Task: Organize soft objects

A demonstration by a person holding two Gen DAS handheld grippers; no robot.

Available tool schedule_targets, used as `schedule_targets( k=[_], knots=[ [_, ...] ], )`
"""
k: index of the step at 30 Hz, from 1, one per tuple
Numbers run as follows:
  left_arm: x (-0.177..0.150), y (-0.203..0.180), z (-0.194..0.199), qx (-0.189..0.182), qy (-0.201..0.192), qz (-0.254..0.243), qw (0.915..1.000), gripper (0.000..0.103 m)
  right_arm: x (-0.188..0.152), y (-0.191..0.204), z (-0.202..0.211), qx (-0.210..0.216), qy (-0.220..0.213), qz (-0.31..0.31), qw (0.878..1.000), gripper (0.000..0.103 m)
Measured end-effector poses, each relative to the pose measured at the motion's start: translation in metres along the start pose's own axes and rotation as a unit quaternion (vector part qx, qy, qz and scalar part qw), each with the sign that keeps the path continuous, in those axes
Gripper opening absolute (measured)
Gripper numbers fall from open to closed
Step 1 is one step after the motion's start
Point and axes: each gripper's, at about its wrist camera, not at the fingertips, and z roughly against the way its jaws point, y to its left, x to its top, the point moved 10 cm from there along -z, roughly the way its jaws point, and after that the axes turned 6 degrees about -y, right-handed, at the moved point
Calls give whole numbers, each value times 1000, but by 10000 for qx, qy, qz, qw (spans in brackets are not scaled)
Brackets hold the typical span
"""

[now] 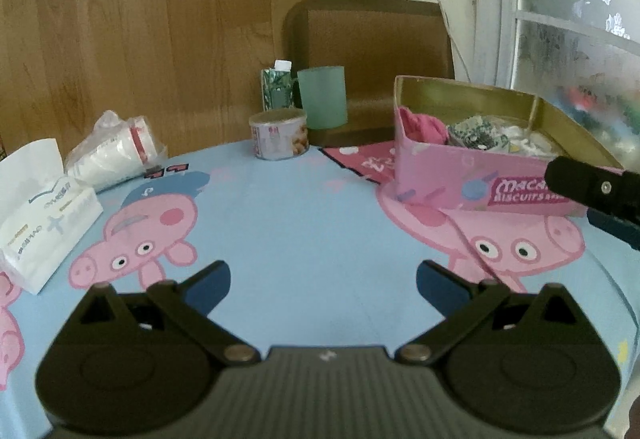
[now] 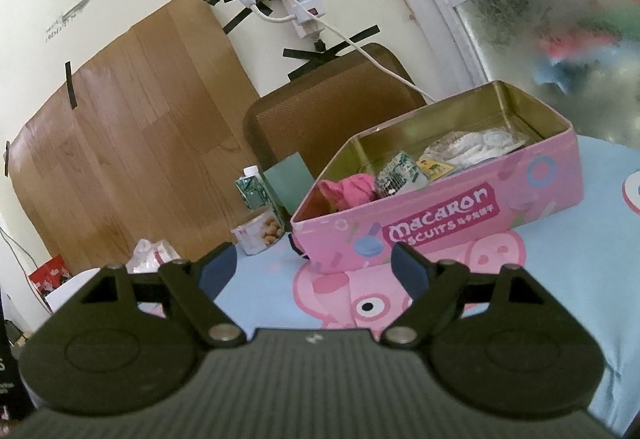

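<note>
Both my grippers are empty now: the left gripper [image 1: 323,281] has its jaws wide apart over bare cloth, and the right gripper [image 2: 314,267] is spread just as wide with nothing between the fingers, low in its frame in front of the tin [image 2: 460,215]. The soft things are already in the tin: a pink cloth [image 2: 352,189] at its left end, a patterned pouch [image 2: 398,171] beside it, white packets [image 2: 476,145] toward the right. I think the risk is the tin itself; it is light, I guess, and it sits on a loose tablecloth [image 1: 300,207], so a finger catching the rim could push or tip it. In the left view the right gripper's finger [image 1: 596,189] comes in at the right edge, near the tin, so my two tools could also collide. The tissue pack [image 1: 44,215] and the plastic bag [image 1: 116,155] at the left edge may still wait. Behind stand a can [image 1: 279,134], a green cup [image 1: 323,97], a carton [image 1: 277,87], a brown chair [image 1: 372,35], a wood panel [image 1: 140,19] and a frosted window [image 1: 580,11].
</note>
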Motion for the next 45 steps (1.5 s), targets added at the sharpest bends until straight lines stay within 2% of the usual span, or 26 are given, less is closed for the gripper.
schedule_targets(
  k=[17, 45],
  knots=[
    [-12, -15, -9, -18, 162, -345, 9993, 103, -6, -11, -2, -86, 59, -202, 9997, 86],
    [-26, -23, -14, -50, 351, -574, 9977, 103, -7, -15, 1, -133, -28, -283, 9995, 86]
  ],
)
